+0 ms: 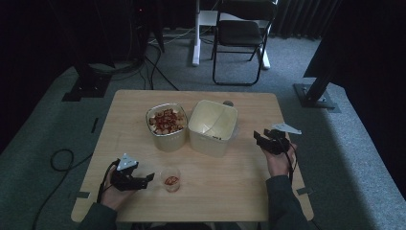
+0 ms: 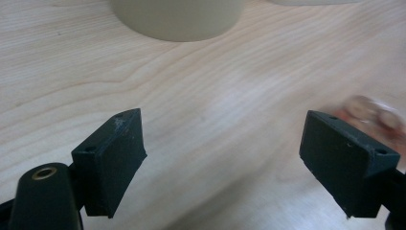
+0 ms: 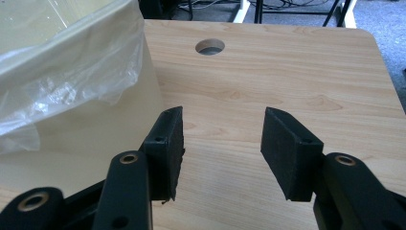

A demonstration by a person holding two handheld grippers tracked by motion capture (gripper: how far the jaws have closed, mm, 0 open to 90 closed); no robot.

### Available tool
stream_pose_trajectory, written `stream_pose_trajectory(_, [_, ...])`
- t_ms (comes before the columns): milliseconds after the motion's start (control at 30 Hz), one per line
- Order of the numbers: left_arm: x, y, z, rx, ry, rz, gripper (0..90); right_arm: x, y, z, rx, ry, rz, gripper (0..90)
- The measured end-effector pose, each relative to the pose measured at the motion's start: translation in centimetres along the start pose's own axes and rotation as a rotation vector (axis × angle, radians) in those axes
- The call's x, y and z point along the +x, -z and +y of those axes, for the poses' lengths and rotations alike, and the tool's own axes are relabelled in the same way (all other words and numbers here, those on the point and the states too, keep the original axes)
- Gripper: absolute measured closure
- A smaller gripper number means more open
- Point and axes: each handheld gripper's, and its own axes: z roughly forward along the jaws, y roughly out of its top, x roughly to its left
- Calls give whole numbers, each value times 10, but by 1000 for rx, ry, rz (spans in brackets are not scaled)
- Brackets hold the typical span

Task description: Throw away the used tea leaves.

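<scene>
Holding fruit: bowl | small cup; bag-lined bin empty

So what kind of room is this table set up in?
Probably a lab or recording studio: a light wooden table stands on grey carpet, with black stand bases, loose black cables and a black folding chair behind.

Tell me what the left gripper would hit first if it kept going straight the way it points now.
Probably the small clear cup. The left gripper points across the table at it, fingers open and empty, though the cup sits slightly off-centre in the left gripper view.
</scene>
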Motion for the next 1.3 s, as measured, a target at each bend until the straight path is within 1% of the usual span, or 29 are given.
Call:
stream_pose_trajectory(33, [-2,5,-3,-12,-7,-22,157,-1,0,-2,2,0,0,495])
stream_pose_trajectory(67, [-2,5,-3,-12,-7,-22,157,-1,0,-2,2,0,0,495])
stream_pose_trajectory(167, [-11,9,-7,-30,-44,-66,156,-2,-2,-5,8,-7,0,494])
stream_pose_trajectory(233, [-17,9,-7,-41,-87,-106,154,-2,-2,-5,9,-6,1,492])
stream_pose_trajectory(267, [-24,8,-6,-47,-123,-145,153,-1,-3,-6,9,-5,1,491])
stream_pose_trajectory(300, [-27,7,-6,-46,-141,-163,153,-1,-3,-6,9,-4,2,491])
stream_pose_trajectory(333, [-27,7,-6,-46,-141,-163,153,-1,-3,-6,9,-4,2,491])
stream_pose_trajectory(400, [-35,4,-4,-52,-172,-190,150,-2,-4,-7,12,-2,3,491])
stream_pose_trajectory(467, [-40,1,-2,-57,-175,-203,150,-2,-4,-7,13,-3,3,491])
stream_pose_trajectory(500, [-42,-2,1,-62,-180,-226,150,-2,-4,-7,15,-5,4,491])
stream_pose_trajectory(600, [-49,-11,5,-58,-198,-251,151,-1,-4,-9,17,1,8,492])
stream_pose_trajectory(633, [-52,-15,6,-50,-212,-247,151,-1,-4,-10,18,0,7,491])
stream_pose_trajectory(667, [-53,-17,7,-54,-213,-249,155,-1,-5,-11,27,3,8,491])
stream_pose_trajectory(733, [-57,-22,12,-70,-219,-263,156,0,-5,-12,25,4,9,491])
stream_pose_trajectory(767, [-58,-23,13,-77,-220,-263,162,0,-5,-13,26,7,12,491])
stream_pose_trajectory(800, [-59,-26,16,-86,-223,-260,185,1,-5,-15,28,6,14,491])
stream_pose_trajectory(833, [-59,-26,16,-86,-223,-260,205,1,-5,-16,27,6,15,491])
stream_pose_trajectory(867, [-60,-28,18,-93,-230,-255,216,1,-5,-17,31,5,16,491])
stream_pose_trajectory(900, [-60,-32,22,-106,-243,-231,219,2,-6,-18,32,5,20,490])
stream_pose_trajectory(933, [-60,-32,22,-106,-243,-231,220,2,-6,-20,35,5,22,490])
stream_pose_trajectory(1000, [-57,-35,26,-124,-230,-223,220,3,-6,-21,38,4,24,489])
stream_pose_trajectory(1033, [-55,-36,30,-141,-226,-208,220,5,-7,-25,50,10,28,486])
stream_pose_trajectory(1067, [-55,-36,30,-141,-226,-208,220,6,-7,-26,51,14,31,486])
stream_pose_trajectory(1133, [-52,-37,34,-159,-219,-188,221,7,-8,-28,56,18,31,485])
stream_pose_trajectory(1167, [-50,-37,36,-167,-219,-177,221,8,-8,-31,63,27,32,485])
stream_pose_trajectory(1200, [-48,-38,37,-178,-211,-176,227,11,-10,-35,75,36,37,483])
stream_pose_trajectory(1233, [-45,-38,40,-188,-205,-163,230,12,-11,-37,83,38,42,481])
stream_pose_trajectory(1267, [-45,-38,40,-188,-205,-163,230,12,-11,-37,83,38,42,481])
stream_pose_trajectory(1300, [-41,-38,42,-196,-195,-145,236,15,-13,-43,106,53,56,479])
